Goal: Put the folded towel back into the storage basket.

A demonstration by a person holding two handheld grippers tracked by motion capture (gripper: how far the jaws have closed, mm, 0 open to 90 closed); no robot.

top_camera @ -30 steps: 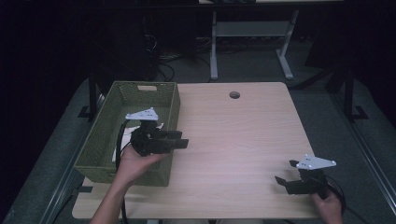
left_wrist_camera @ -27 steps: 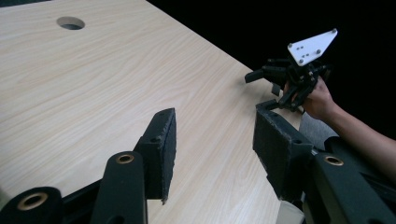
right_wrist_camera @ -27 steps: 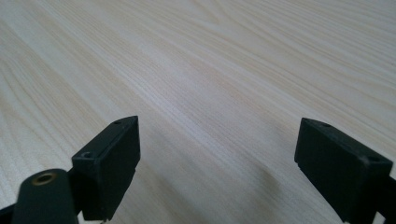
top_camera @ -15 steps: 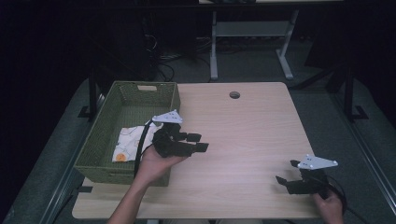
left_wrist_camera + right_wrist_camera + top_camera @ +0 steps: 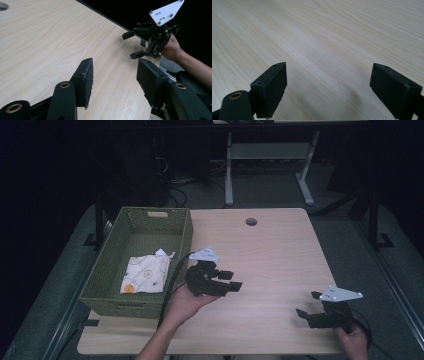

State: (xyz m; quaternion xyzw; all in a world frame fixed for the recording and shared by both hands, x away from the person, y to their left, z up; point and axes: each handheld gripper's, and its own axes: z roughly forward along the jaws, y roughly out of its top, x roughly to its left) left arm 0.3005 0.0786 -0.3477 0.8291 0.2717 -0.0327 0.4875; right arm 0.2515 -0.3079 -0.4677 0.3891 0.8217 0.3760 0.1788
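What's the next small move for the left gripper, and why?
Probably bring the left gripper down to rest on the bare table, as the right gripper does. Its jaws are open with nothing between them, and the patterned cloth already lies flat inside the green basket. No other loose item shows.

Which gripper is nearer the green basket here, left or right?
Left. The left gripper is just off the right wall of the green basket, over the table. The right gripper sits far across, near the table's front right corner.
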